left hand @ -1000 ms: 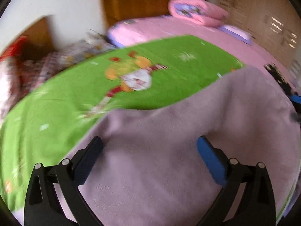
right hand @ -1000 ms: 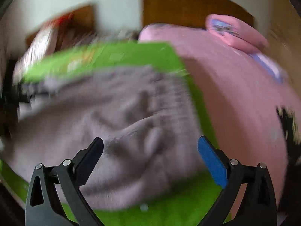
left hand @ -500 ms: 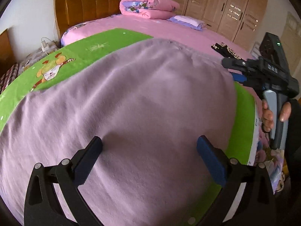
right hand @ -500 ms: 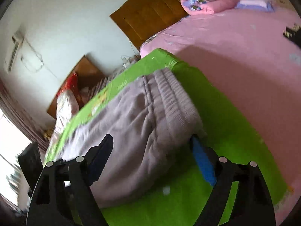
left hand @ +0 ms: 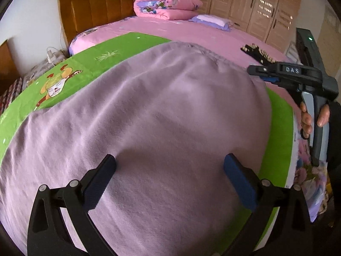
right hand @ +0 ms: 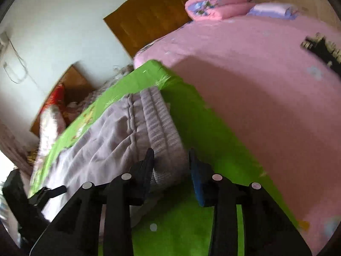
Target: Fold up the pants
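The lilac fleece pants (left hand: 162, 128) lie spread flat on a green cartoon-print mat (left hand: 89, 64) that covers the near part of a pink-sheeted bed (left hand: 191, 32).

In the left wrist view, the left gripper (left hand: 169, 177) hangs over the broad middle of the pants with its jaws wide; the cloth runs smooth beneath and between the two fingers, and neither pad pinches any of it. At the right edge of that view a hand (left hand: 313, 117) holds the handle of the right gripper (left hand: 266, 74), whose tip reaches to the far right edge of the pants.

In the right wrist view, the right gripper (right hand: 170, 170) straddles the near end of the ribbed elastic waistband (right hand: 162, 132). Its jaws are narrow and closing, with the waistband's corner between them (the picture is blurred, so whether the pads already press the fabric cannot be told). The rest of the pants stretches away to the left of the fingers, with green mat to the right and below.

At the far end of the bed sit a folded pink quilt (left hand: 166, 6) and a lavender pillow (left hand: 211, 20), before a wooden headboard (left hand: 110, 8) and wardrobe doors (left hand: 251, 6).
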Available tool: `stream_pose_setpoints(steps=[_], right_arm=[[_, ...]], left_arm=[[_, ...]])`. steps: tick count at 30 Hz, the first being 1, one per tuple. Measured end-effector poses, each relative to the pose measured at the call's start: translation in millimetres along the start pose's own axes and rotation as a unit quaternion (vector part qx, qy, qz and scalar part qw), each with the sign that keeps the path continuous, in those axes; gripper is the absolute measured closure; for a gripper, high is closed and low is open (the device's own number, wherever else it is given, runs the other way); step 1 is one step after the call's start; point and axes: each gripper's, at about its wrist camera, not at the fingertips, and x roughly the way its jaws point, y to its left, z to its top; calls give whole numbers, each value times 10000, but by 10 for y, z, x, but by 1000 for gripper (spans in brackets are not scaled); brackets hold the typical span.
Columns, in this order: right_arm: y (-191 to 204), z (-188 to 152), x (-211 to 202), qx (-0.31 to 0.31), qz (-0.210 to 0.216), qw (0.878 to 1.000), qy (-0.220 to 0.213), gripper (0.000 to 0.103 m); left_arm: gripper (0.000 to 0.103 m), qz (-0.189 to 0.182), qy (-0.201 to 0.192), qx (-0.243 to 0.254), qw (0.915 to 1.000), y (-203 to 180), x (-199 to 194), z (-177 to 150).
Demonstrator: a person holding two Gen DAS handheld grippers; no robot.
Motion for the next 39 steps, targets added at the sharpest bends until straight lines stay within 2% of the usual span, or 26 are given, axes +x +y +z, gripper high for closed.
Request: stream_pose_setpoints(steps=[1,3,5,6,8,10,12,14,16,18,20,24,28,30,31,33,34,37,39], right_arm=[[146,2,-97,-316,-283,9990,-159,68],[359,-22,-233,-763,-468,9954,-337,58],[647,-70,-325,-1252,-436,9900,-488,4],[768,-117,-335,-1469,-376,9869,-550,4],[997,-237,-223,-2045,-326,9777,-337,6],[1076,-346,0,-2398,-711,9682,4,6],[1021,-407,166,-2389,-801,9672,317,6],[933,-458,241,-2475,-929,9640,293,5],[857,-424,216,-2301,-941,9682,295,5],[815,-366,179,-2111,-1109,9705,367,5],[934,-324,104,-2082,-1182,9707,229,5],[1495,-262,53,-2544,-648,9649,30,5],[2416,-464,223,-3551,190,9344,186,5],[2858,-630,391,-4043,586,9120,361,5],[3116,-768,504,-4361,742,8956,470,5],[3402,-942,636,-4701,873,8762,608,5],[3587,-1069,719,-4929,998,8614,706,5],[3894,-1349,858,-5432,1083,8276,908,5],[3963,-1494,985,-5635,977,8127,1118,5]], left_arm=[[2,1,-39,-33,10000,6,-14,-6],[2,36,-186,-93,9998,13,-97,-31],[2,67,-364,-114,9993,2,-206,-55],[2,43,-435,-150,9989,7,-265,-70],[2,78,-479,-192,9986,27,-336,-108],[2,173,-526,-208,9982,65,-413,-162],[2,294,-552,-311,9976,163,-518,-242],[2,510,-595,-478,9958,297,-654,-347],[2,729,-626,-661,9932,448,-776,-444],[2,1035,-605,-925,9885,657,-903,-568],[2,1307,-566,-1222,9822,885,-1022,-713],[2,1784,-475,-1748,9671,1268,-1242,-1000],[2,2109,-425,-2331,9484,1620,-1433,-1291],[2,2256,-387,-2578,9387,1765,-1517,-1433],[2,2302,-385,-2661,9353,1800,-1559,-1487],[2,2437,-385,-2782,9283,1880,-1668,-1609],[2,2516,-385,-2826,9249,1909,-1722,-1663],[2,2749,-326,-3132,9084,2079,-1894,-1921],[2,2738,-271,-3481,8962,2246,-1958,-2124]])
